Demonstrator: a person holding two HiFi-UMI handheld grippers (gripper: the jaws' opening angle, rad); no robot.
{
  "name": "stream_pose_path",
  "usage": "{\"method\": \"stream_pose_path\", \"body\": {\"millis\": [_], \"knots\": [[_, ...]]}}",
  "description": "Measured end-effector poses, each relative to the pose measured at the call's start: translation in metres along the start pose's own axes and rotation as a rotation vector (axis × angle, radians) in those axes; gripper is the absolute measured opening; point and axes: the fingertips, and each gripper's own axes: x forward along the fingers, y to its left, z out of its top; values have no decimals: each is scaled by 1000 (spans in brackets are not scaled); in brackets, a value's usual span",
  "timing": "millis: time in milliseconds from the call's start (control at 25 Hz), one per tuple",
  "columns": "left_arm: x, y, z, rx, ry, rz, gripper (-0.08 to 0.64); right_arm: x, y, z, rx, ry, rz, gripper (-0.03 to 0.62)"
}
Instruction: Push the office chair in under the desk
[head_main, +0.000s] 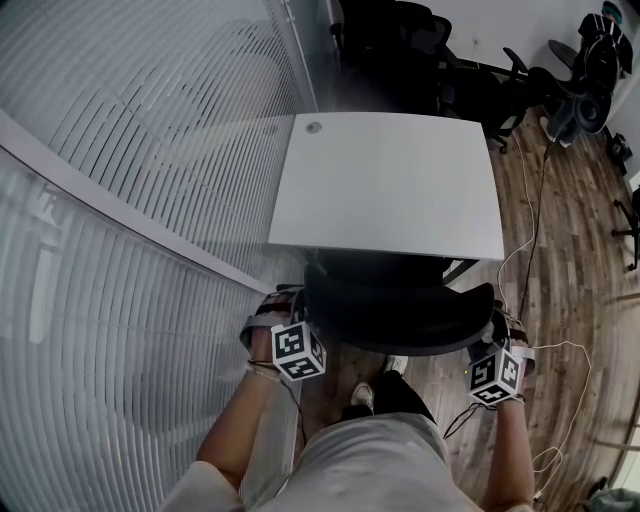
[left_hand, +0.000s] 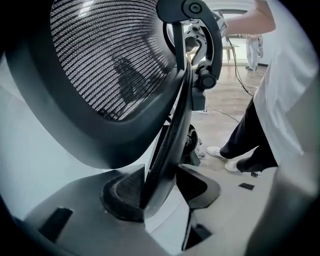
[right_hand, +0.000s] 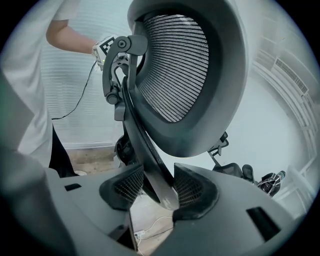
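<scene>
Chair (head_main: 400, 315) sits mid-frame, seat mostly under desk (head_main: 390, 185), backrest poking out past the near edge. Your left tongs (left_hand: 160, 185) & right tongs (right_hand: 157, 192) are each clenched on the backrest rim, lower L/R of frame. Looks approx. done; prob. one last shove, then let go.

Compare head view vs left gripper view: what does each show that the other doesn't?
Head view only: the white desk, the office chair partly tucked under the desk's near edge, and spare chairs beyond the desk.
Left gripper view only: the backrest mesh up close, and how the left gripper sits, with its jaws closed on the backrest's frame bar.
Both: the chair, the person's legs and the wooden floor.
</scene>
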Motion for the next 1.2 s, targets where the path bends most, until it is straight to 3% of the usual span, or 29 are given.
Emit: {"method": "stream_pose_path", "body": {"millis": [1200], "knots": [[28, 25, 12, -6, -4, 12, 210, 27, -32, -4, -8, 2, -23, 198]]}}
